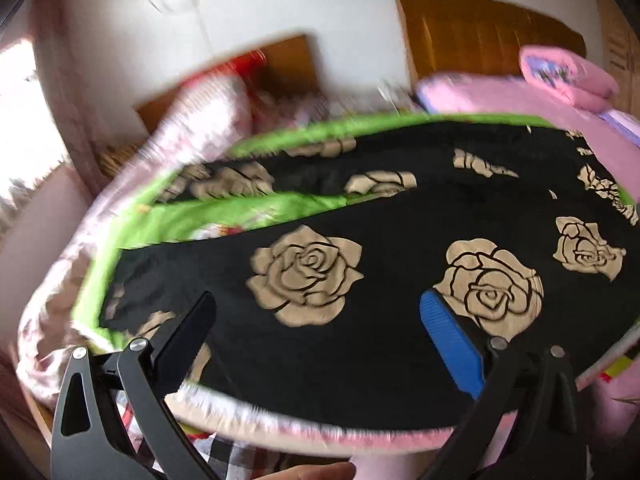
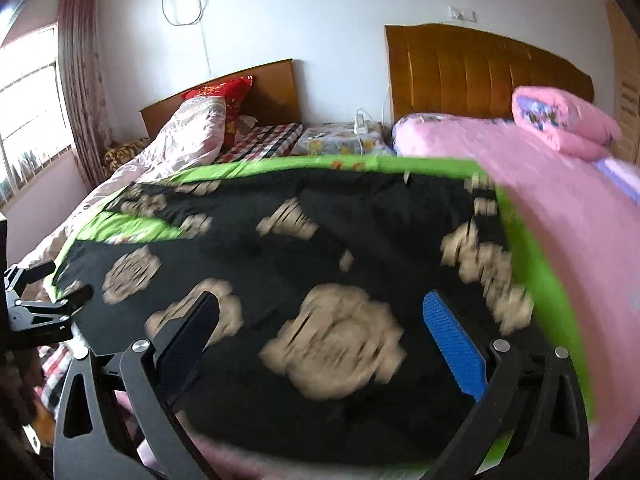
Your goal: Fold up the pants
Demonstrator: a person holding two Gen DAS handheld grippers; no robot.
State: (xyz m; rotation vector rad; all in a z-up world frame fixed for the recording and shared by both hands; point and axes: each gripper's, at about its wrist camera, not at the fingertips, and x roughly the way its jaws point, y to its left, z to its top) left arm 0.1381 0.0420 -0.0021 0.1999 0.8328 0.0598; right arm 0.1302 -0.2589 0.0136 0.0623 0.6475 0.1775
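Window with curtain at 9 o'clock. Two beds, wooden headboards at 12. Black rose-print pants spread flat on green sheet, centre. Left hand-held gripper and right hand-held gripper: fingers wide apart, holding nothing.

Left gripper and right gripper: jaws spread wide, nothing between them.
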